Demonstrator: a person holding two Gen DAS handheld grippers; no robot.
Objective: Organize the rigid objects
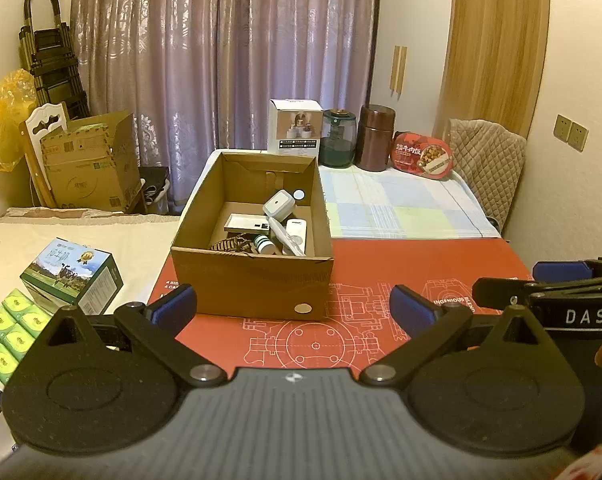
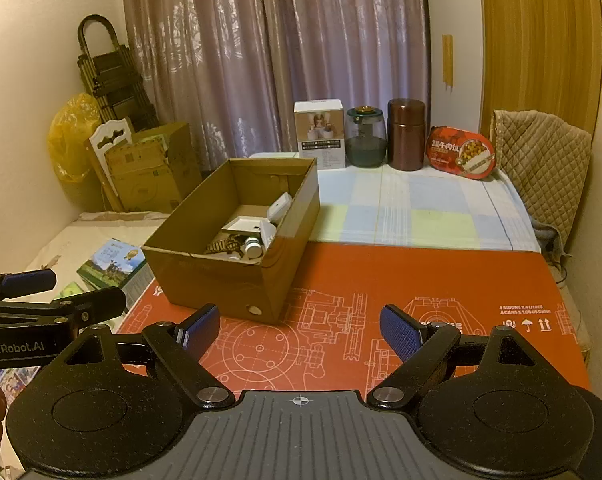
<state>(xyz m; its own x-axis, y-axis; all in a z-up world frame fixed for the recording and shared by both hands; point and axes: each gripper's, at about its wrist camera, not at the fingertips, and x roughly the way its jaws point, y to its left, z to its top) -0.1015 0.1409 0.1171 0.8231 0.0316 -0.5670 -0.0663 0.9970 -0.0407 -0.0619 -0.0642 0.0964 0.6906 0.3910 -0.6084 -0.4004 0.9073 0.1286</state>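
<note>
An open cardboard box (image 1: 253, 280) (image 2: 217, 280) stands on the red printed mat (image 1: 381, 272) (image 2: 421, 280). Inside lie several small items: a white square device (image 1: 279, 204) (image 2: 280, 205), a flat white box (image 1: 247, 223) (image 2: 245, 225), a white bottle (image 1: 264, 243) (image 2: 253, 246) and a brown wooden piece (image 1: 231, 243) (image 2: 221, 245). My left gripper (image 1: 293, 308) is open just in front of the box, nothing between its blue pads. My right gripper (image 2: 299, 330) is open over the mat, right of the box's near corner, empty. Each gripper shows at the edge of the other's view.
At the table's back stand a white carton (image 1: 295, 128), a green glass jar (image 1: 338, 138), a brown canister (image 1: 376, 138) and a red food tray (image 1: 421, 156) on a checked cloth (image 1: 401, 208). A green milk box (image 1: 73, 276) and green packs (image 1: 9, 332) lie left.
</note>
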